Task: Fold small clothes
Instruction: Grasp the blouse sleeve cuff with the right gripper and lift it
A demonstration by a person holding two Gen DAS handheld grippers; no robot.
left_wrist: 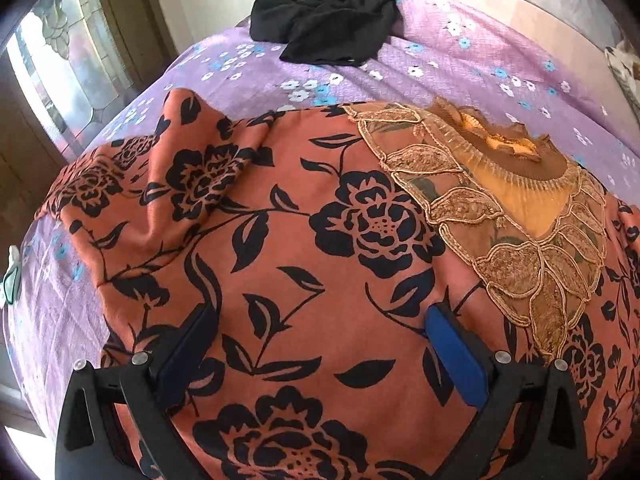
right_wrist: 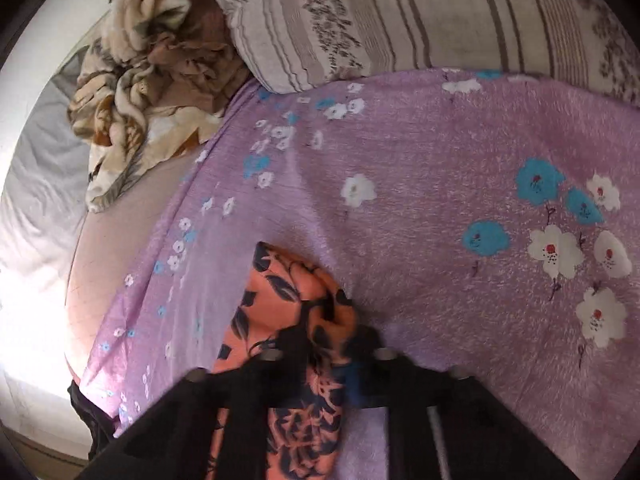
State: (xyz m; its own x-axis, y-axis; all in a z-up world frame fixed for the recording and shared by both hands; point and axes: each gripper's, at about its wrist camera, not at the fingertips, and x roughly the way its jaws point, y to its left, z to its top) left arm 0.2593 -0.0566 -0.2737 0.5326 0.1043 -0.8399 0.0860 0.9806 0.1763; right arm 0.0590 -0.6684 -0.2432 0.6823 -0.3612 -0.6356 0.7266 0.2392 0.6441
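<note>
1. Biggest thing first: the bed (left_wrist: 248,76), with its purple flowered sheet (right_wrist: 420,184). It's soft and it drags, so if you haul cloth across it instead of lifting, the sheet will likely bunch up under the fold and wreck your edges.

2. The orange dress with black flowers (left_wrist: 304,248) is spread flat across the near part of the bed, neckline embroidery (left_wrist: 508,224) off to the right in the left wrist view. The fabric looks thin and slippery, and there's already a ridge rumpled up on the far left side. Fold over that and I'd guess you bake in a crease.

3. The black garment (left_wrist: 332,28) is heaped well apart at the far edge. A wide swing with the folded flap could reach it, but it's not a worry right now.

4. Your right gripper (right_wrist: 320,344) has its fingers pressed together, pinching a bunched corner of the dress. The view is blurry, so I can't tell how deep the bite is. If it's only the hem, it could slide out mid-lift.

5. Your left gripper (left_wrist: 316,320) has its fingers spread wide, low over the dress and gripping nothing. Pull with the right one alone and the whole garment may skate sideways rather than fold.
</note>
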